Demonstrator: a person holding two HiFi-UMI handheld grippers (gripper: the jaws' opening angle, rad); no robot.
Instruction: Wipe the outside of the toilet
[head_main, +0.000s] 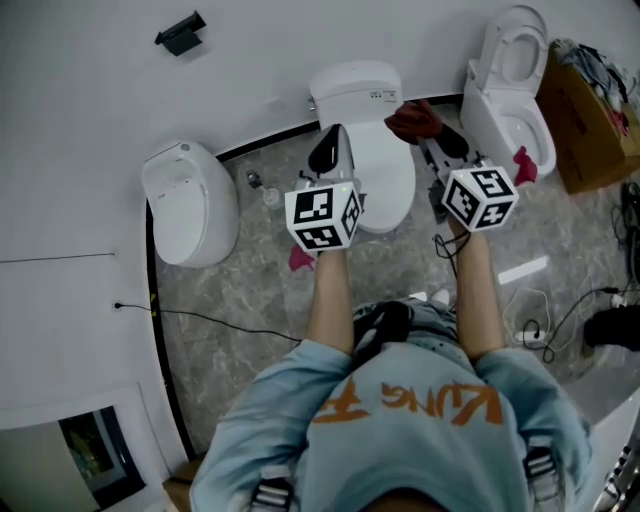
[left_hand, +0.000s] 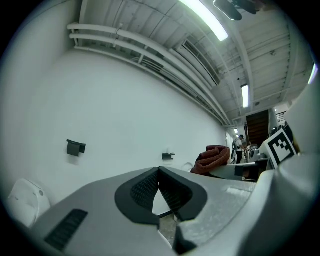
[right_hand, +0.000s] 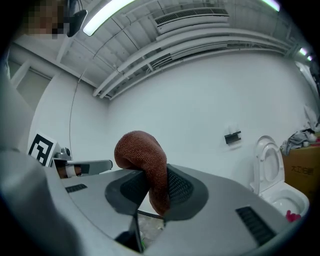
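Observation:
The middle white toilet stands against the wall with its lid down. My left gripper hovers over the left side of that lid; its jaws meet at the tips with nothing between them. My right gripper is at the toilet's right side, near the tank, shut on a reddish-brown cloth. In the right gripper view the cloth bulges up out of the pinched jaws and hangs down between them. From the left gripper view the cloth shows to the right.
A second closed toilet stands to the left and one with its lid raised to the right. A cardboard box of clothes sits at the far right. Cables and a pink object lie on the floor. A black fixture hangs on the wall.

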